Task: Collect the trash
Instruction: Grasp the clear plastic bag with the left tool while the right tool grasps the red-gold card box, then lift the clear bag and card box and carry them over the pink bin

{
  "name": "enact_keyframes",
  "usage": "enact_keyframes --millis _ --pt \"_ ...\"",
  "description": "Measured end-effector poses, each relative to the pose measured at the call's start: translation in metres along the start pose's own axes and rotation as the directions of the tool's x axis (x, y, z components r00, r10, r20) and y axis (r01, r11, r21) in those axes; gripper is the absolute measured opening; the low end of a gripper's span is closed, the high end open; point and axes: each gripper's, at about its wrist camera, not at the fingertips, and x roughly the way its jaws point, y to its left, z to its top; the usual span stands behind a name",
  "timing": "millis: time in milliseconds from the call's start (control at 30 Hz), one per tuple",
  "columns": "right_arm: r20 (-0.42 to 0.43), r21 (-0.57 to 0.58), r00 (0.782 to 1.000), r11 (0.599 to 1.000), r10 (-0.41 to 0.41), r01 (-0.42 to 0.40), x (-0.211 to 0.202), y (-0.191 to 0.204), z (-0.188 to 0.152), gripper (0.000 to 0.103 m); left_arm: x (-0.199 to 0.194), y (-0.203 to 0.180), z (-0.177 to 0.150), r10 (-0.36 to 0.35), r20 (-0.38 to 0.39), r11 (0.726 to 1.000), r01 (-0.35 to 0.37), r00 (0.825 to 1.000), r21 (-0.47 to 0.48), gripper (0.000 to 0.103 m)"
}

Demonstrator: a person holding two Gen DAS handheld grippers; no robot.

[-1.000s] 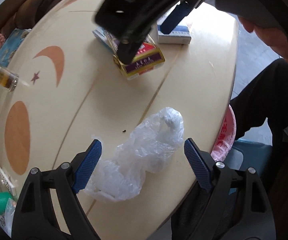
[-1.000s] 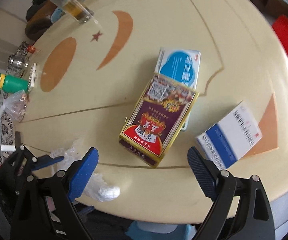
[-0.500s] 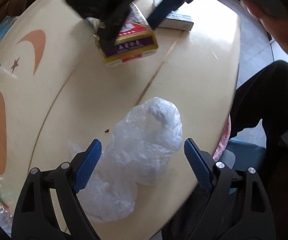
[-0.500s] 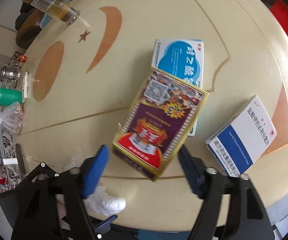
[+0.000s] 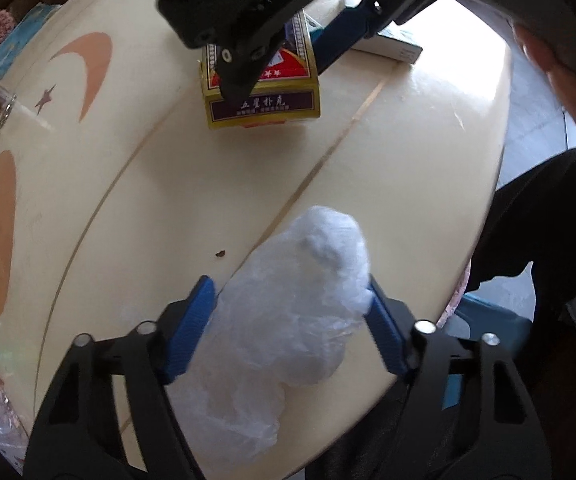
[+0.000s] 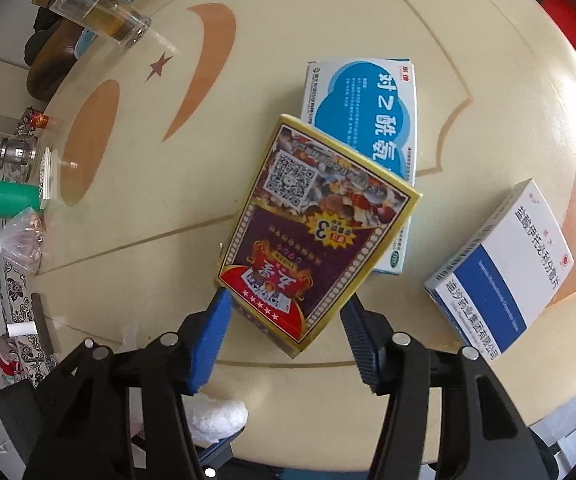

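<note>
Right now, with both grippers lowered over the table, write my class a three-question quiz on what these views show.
1. True or false: the card box lies flat on the table, touching no other box.
2. Which thing is between the pads of the left gripper? A. plastic bag B. glass jar C. green bottle
3. How many cardboard boxes lie on the table?
Key: 1 false, it leans on the blue cloud box. 2 A; the jaws have just been closing with the bag between them. 3 three, counting the white-and-blue box.
</note>
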Motion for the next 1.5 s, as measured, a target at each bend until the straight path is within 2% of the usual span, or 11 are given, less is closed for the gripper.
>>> enact_keyframes --millis 67,233,333,633,700,867,1033,1267,1500 --pt "0.012 -0.012 1.0 1.0 0.005 -0.005 -0.002 0.001 -0.001 0.04 -0.002 0.006 0.001 -0.018 0.003 1.0 0.018 1.0 -0.021 0.063" --pt "0.041 -0.042 0.998 0.998 0.038 -0.037 -0.009 0.003 -0.002 0.032 -0.004 0.006 -0.001 -0.017 0.005 0.998 0.017 1.0 -0.061 0.055" --pt "0.06 -0.085 0.997 0.995 0.054 -0.049 -0.015 0.009 -0.002 0.029 -0.003 0.004 -0.004 -0.016 0.001 0.996 0.016 1.0 -0.083 0.055" --pt "0.087 -0.21 0.995 0.977 0.054 -0.035 -0.02 0.038 -0.005 0.024 -0.001 0.016 -0.004 -0.023 -0.004 0.99 0.022 1.0 -0.137 0.055" --pt "0.065 -0.244 0.997 0.969 0.05 -0.032 -0.015 0.048 -0.005 0.023 -0.003 0.022 -0.004 -0.031 -0.001 0.989 0.03 1.0 -0.145 0.055" --pt "0.058 -0.255 0.997 0.966 0.048 -0.032 -0.006 0.061 0.0 0.023 -0.003 0.026 -0.01 -0.035 0.02 0.984 0.038 0.999 -0.171 0.055" --pt "0.052 -0.265 0.998 0.964 0.028 -0.013 0.011 0.073 0.006 0.022 -0.003 0.03 -0.016 0.0 0.038 0.979 0.008 0.999 -0.205 0.038" --pt "0.081 -0.276 0.997 0.961 0.011 0.012 0.009 0.074 0.009 0.018 -0.01 0.03 -0.019 0.0 0.056 0.97 0.014 0.998 -0.245 0.034" --pt "0.157 -0.326 0.987 0.943 -0.008 0.059 -0.021 0.072 -0.006 0.017 -0.03 0.029 -0.023 0.025 0.079 0.956 0.0 0.997 -0.295 0.034"
